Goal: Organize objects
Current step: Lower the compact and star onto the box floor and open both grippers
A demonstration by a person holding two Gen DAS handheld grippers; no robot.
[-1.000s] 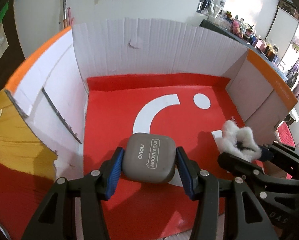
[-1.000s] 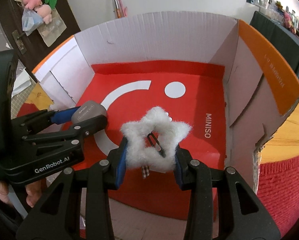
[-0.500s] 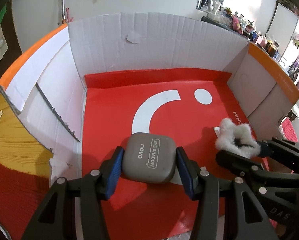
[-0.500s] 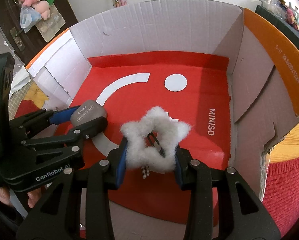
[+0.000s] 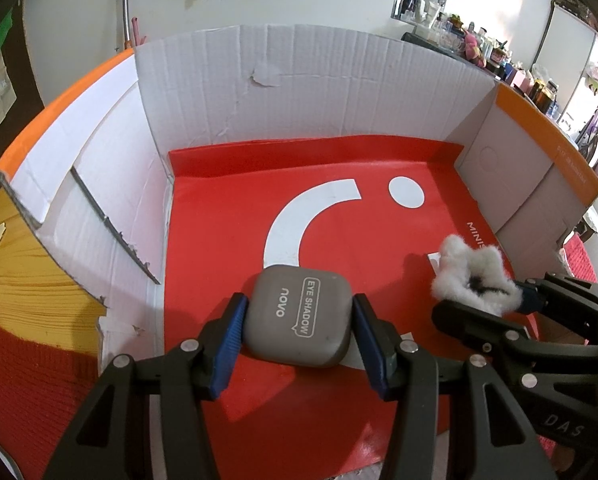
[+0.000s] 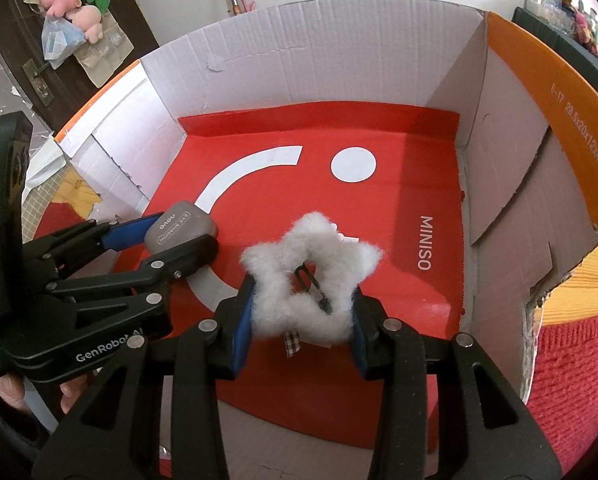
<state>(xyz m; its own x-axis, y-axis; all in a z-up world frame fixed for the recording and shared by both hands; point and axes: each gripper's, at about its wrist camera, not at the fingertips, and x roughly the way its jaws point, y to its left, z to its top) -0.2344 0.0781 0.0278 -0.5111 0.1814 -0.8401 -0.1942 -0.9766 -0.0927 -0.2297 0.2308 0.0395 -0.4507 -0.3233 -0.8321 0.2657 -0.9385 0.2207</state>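
A grey eye-shadow case (image 5: 299,320) sits between the blue pads of my left gripper (image 5: 297,340), which is shut on it low over the red floor of an open cardboard box (image 5: 299,88). The same case (image 6: 181,226) shows at the left of the right wrist view. My right gripper (image 6: 301,316) is shut on a fluffy white star hair clip (image 6: 311,280), its dark metal clip visible in the middle. The star (image 5: 471,274) appears at the right in the left wrist view, beside the case, with a gap between them.
The box has white inner walls, orange outer flaps (image 6: 539,92) and a red liner (image 5: 319,200) with a white arc and dot. It rests on a wooden surface (image 5: 27,288) with red cloth (image 6: 571,380). A person's fingers (image 6: 71,392) hold the left gripper.
The box looms larger and its walls stand higher in both views. Both grips are unchanged, on the case and on the star.
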